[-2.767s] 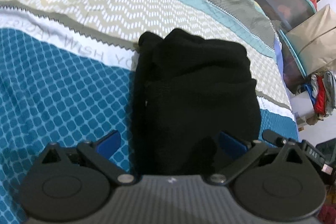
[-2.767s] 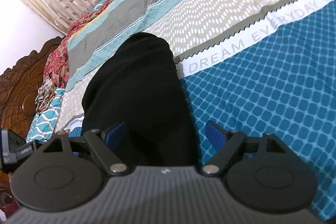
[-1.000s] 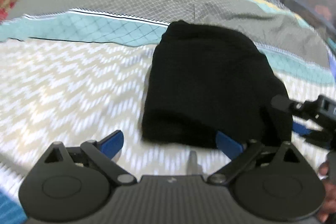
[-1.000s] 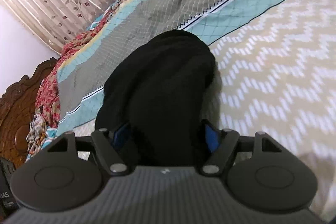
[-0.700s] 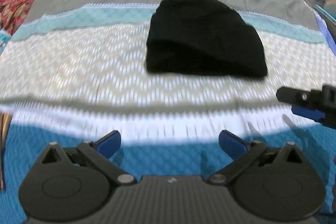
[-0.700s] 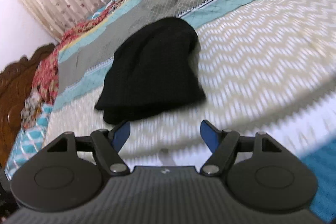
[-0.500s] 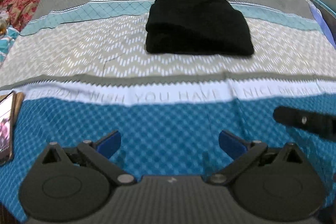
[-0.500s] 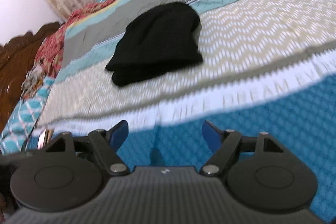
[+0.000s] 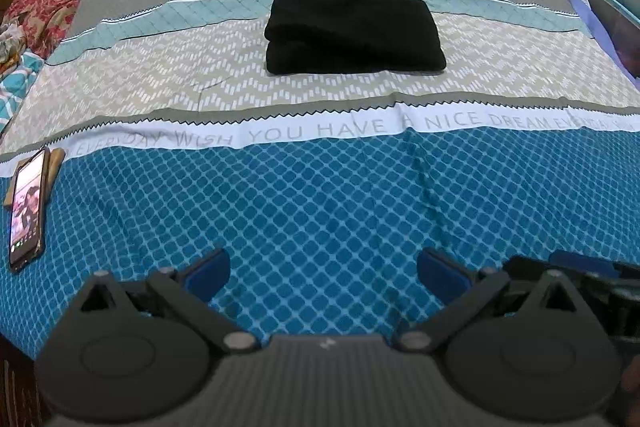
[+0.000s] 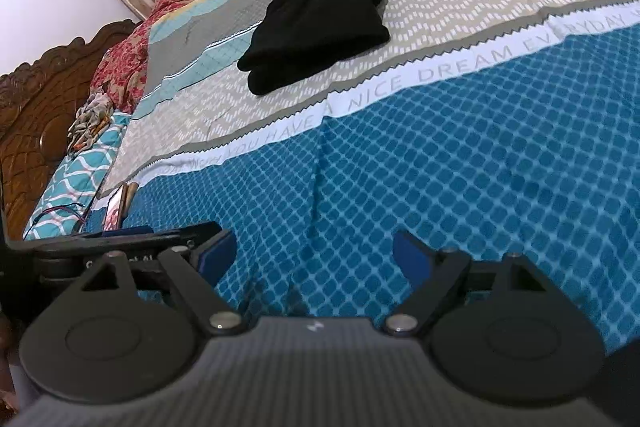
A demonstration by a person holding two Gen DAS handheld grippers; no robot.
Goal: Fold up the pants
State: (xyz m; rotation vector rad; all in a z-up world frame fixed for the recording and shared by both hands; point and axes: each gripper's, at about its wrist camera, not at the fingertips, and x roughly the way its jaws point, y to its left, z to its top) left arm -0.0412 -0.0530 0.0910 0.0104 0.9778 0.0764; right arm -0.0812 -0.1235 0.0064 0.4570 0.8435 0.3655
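Jaws spread, both empty; folded pants [image 9: 354, 23] afar; headboard [image 10: 36, 99] right-view only.

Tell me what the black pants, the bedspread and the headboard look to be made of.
Pants: soft matte black fabric, probably knit or fleece; thick rounded folds, no sheen.
Bedspread: thin printed woven cloth, likely cotton; flat, with fine creases.
Headboard: dark brown carved wood, apparently varnished; it shows relief patterns and a slight gloss.

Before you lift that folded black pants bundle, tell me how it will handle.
The folded pants look soft and thick, so they would probably sag and unfold if pinched at one edge. The stacked layers may slide apart. They lie flat on the bedspread, so rolling seems unlikely.
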